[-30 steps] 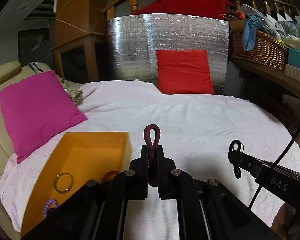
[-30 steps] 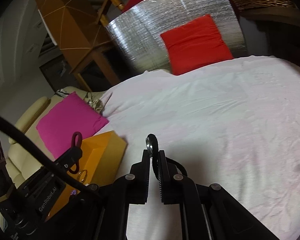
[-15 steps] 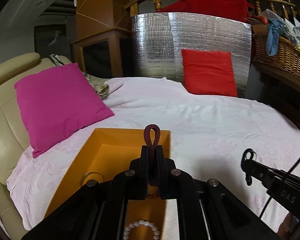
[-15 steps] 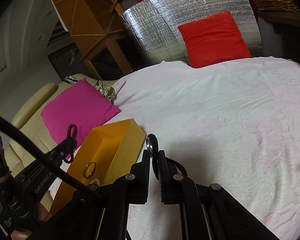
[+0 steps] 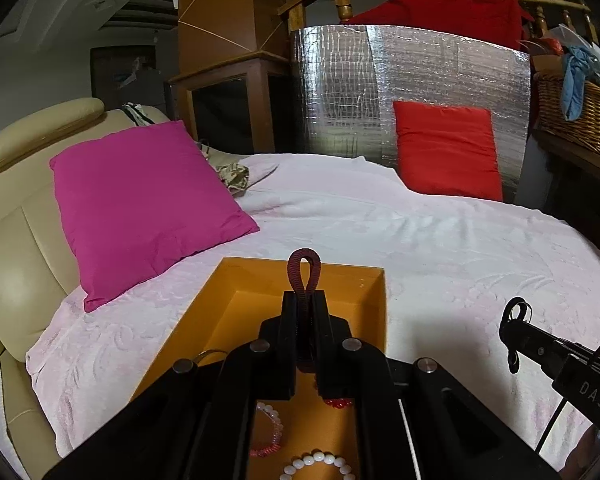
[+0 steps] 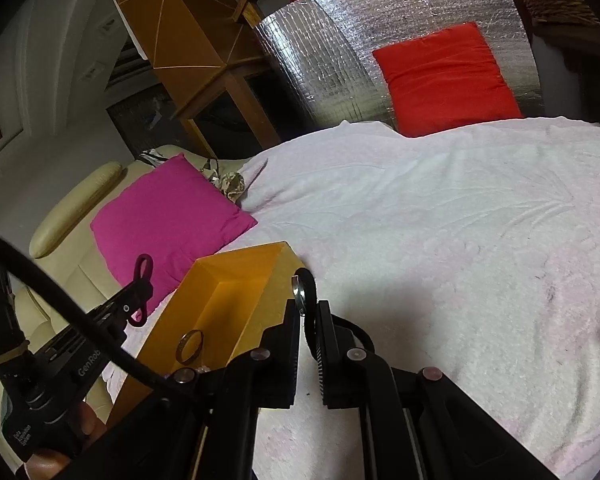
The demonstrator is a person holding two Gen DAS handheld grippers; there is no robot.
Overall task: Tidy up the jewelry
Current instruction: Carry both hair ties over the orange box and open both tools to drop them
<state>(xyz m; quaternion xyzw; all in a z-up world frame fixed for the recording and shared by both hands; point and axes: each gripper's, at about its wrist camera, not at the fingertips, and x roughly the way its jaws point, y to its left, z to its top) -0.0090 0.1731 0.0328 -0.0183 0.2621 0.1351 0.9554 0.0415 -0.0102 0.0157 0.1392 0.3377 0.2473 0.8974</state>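
A dark red braided cord bracelet (image 5: 303,270) is clamped in the left gripper (image 5: 304,300), at lower centre above the open orange box (image 5: 374,312); a black band with a silver ring (image 6: 303,286) is pinched in the right gripper (image 6: 309,312), beside the box's right wall.

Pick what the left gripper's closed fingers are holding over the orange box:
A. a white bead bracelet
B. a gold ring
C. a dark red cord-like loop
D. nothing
C: the left gripper is shut on a dark red loop that sticks up past its fingertips, above the orange box; the white bead bracelet lies inside the box.
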